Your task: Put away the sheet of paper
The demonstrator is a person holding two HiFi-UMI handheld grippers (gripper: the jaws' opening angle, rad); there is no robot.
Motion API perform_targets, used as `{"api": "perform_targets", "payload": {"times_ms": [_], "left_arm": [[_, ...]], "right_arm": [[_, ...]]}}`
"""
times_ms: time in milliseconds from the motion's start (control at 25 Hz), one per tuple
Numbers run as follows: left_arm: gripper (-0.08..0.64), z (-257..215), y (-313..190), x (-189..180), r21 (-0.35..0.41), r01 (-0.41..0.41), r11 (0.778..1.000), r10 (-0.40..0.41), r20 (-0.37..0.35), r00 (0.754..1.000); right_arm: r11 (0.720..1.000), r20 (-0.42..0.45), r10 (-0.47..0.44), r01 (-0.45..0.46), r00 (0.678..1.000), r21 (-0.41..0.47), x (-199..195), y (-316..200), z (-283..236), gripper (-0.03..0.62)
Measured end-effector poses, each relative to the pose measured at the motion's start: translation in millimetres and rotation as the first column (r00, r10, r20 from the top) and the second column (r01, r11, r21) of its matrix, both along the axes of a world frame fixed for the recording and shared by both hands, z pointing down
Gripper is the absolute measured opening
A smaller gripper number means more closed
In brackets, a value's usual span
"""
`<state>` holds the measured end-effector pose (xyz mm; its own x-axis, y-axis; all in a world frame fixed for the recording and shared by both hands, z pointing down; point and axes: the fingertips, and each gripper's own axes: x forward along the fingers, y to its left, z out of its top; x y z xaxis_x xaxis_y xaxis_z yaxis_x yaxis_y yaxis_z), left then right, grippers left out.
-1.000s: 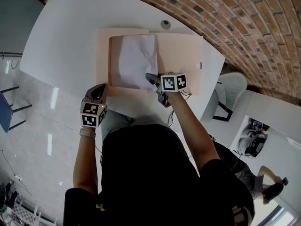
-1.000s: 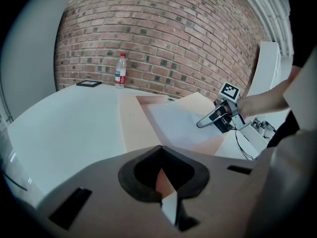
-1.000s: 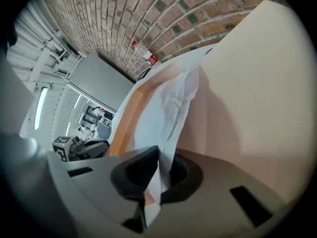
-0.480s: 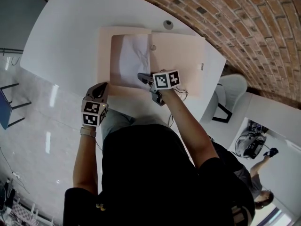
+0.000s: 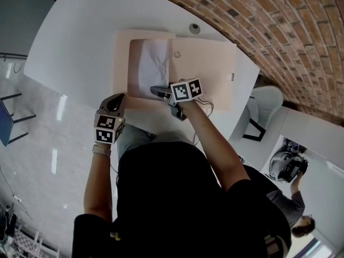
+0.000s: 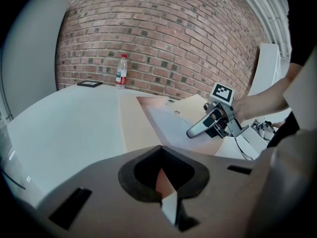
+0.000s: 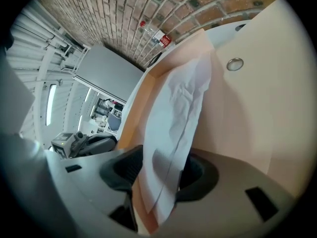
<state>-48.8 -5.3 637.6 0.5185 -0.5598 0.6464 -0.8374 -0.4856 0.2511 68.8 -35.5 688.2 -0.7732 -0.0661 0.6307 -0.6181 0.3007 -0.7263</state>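
White sheet (image 5: 152, 67): slid further under the folder (image 5: 207, 71) flap than a second ago, mid-worktop (image 5: 70, 42). Right tool (image 5: 156, 91): jaws opening, the sheet's near edge loose between them. Left tool (image 5: 114, 101): pinching the folder's near-left corner. Filing judged nearly complete.

White table (image 5: 70, 42): curved edge, set against the brick wall (image 5: 279, 31).
Bottle (image 6: 121, 71): upright, red cap, at the table's far edge by the wall.
Black frame (image 6: 90, 84): flat on the table, just left of the bottle.
Grey disc (image 5: 194, 28): on the tabletop near the wall.
White chair (image 5: 263, 104): right of the table.
Glossy floor (image 5: 37, 144): left of the table.
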Motion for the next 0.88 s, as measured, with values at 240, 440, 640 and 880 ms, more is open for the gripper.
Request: {"api": "perform_targets", "payload": {"times_ms": [240,440,640,880], "left_arm": [[0.003,1.6,-0.6,-0.8,-0.003,-0.006,1.000,0.006,-0.010,1.000],[0.003,2.6,-0.1,-1.2,-0.034,-0.012,0.999,0.010,-0.041,0.999],[0.003,2.9,1.3,-1.5,-0.048,-0.028,0.998,0.025,-0.060,0.998],[0.003,-13.9,-13.2,2.1,-0.028,-0.110,0.994,0.109,-0.048,0.993]], "right_arm": [[1.000,-0.027,0.007,-0.007,1.000,0.005,-1.7,-2.0,-6.2,0.316],[0.999,-0.124,-0.002,0.006,0.992,0.032,2.6,0.0,-6.7,0.392],[0.995,-0.232,0.040,-0.019,0.972,0.095,17.5,-5.5,-10.3,0.416],[0.971,-0.236,0.168,-0.120,0.957,0.207,30.6,-23.7,-43.3,0.419]]}}
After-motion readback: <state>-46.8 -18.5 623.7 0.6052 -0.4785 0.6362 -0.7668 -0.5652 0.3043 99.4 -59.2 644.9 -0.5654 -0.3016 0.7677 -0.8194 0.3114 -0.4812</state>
